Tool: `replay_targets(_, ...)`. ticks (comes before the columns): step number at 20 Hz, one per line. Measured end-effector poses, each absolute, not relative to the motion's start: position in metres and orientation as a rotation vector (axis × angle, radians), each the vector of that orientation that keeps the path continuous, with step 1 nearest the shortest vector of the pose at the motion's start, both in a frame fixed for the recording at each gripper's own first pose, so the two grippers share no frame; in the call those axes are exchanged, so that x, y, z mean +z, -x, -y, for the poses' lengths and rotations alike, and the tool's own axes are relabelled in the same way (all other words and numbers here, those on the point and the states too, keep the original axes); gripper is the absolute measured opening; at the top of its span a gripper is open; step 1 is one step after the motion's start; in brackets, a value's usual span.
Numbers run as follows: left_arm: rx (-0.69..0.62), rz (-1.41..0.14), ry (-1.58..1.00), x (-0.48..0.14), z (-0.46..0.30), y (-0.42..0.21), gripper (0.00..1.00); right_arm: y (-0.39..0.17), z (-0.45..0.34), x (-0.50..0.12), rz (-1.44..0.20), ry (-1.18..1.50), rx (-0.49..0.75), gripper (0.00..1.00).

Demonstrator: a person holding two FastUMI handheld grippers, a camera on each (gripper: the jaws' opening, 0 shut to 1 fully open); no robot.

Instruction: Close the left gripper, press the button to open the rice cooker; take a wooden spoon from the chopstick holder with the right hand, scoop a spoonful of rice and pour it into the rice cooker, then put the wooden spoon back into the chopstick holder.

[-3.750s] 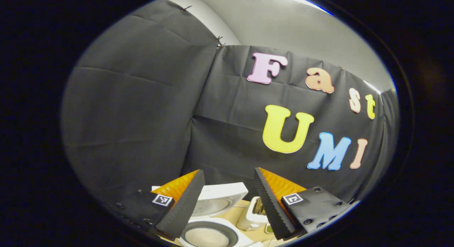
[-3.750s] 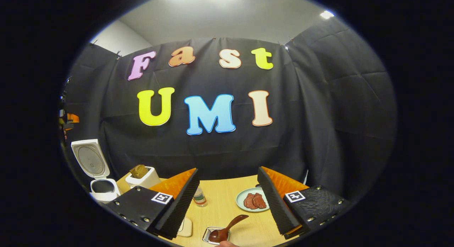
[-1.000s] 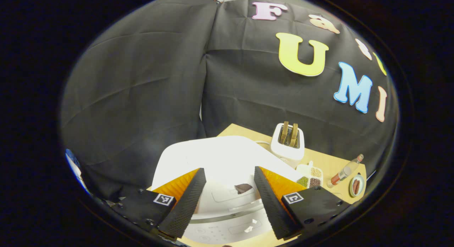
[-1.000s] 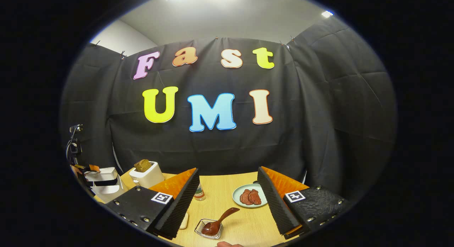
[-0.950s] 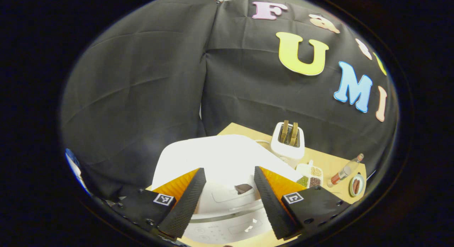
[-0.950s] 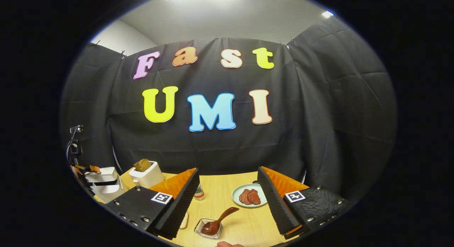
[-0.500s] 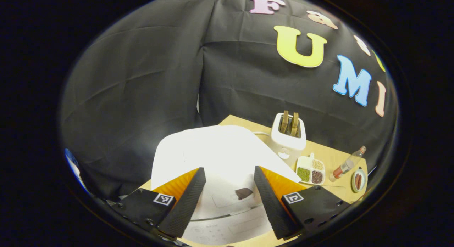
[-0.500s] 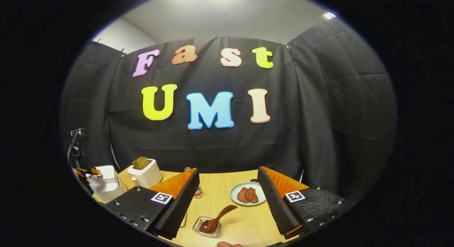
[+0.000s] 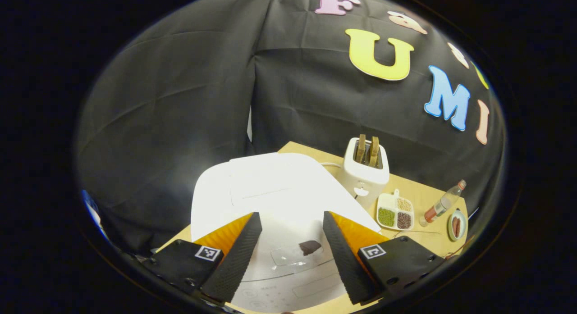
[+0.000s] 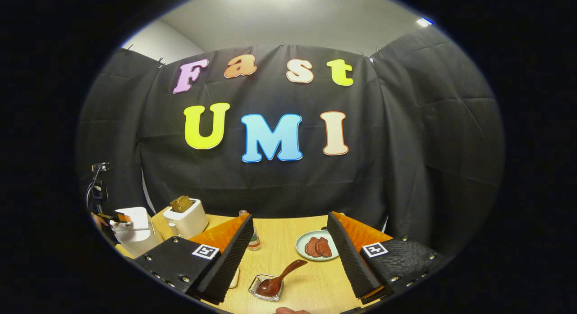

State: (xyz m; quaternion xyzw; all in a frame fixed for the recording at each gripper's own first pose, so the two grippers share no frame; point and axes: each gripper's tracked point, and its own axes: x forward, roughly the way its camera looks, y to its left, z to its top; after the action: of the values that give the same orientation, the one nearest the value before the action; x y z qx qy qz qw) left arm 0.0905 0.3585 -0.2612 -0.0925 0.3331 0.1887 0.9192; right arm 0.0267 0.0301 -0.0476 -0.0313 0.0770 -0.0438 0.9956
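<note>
The white rice cooker (image 9: 270,188) stands with its lid down right below my left gripper (image 9: 290,217), which is open and hovers over the lid's front. A small dark brown patch (image 9: 310,247) lies on the lid's front panel between the fingers. In the right gripper view the wooden spoon (image 10: 279,278) rests with its bowl in a small wire holder (image 10: 265,288) on the table. My right gripper (image 10: 289,217) is open above it and holds nothing. The cooker (image 10: 134,233) shows far left there, with the left gripper (image 10: 110,217) over it.
A white toaster (image 9: 365,170) with two slices stands right of the cooker. Beyond it are a divided dish of grains (image 9: 396,211), a bottle (image 9: 441,203) and a plate of meat (image 10: 317,246). A fingertip (image 10: 288,310) shows at the lower edge.
The cooker lid, open 3.8 s ago, is down now. Over the last second my left gripper has lifted slightly over the lid. The right gripper has barely shifted; the spoon lies still.
</note>
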Motion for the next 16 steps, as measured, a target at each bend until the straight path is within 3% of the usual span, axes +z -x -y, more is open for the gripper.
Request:
replay_targets(3,0.381,-0.673,0.167,-0.259,-0.360,-0.091,0.93,-0.027,-0.037,-0.049,-0.155,0.061,-0.079,0.99)
replay_targets(4,0.379,-0.671,0.170,-0.258,-0.360,-0.092,0.99,-0.028,-0.038,-0.049,-0.154,0.064,-0.076,0.99)
replay_targets(6,0.376,-0.673,0.173,-0.258,-0.361,-0.093,0.99,-0.030,-0.039,-0.049,-0.154,0.067,-0.076,0.99)
replay_targets(8,0.374,-0.677,0.160,-0.259,-0.361,-0.093,0.93,-0.031,-0.040,-0.048,-0.153,0.056,-0.078,0.99)
replay_targets(10,0.373,-0.685,0.129,-0.263,-0.361,-0.093,0.93,-0.031,-0.040,-0.050,-0.153,0.048,-0.079,0.99)
replay_targets(16,0.359,-0.686,0.085,-0.260,-0.357,-0.095,0.97,-0.018,-0.029,-0.054,-0.163,0.049,-0.088,0.99)
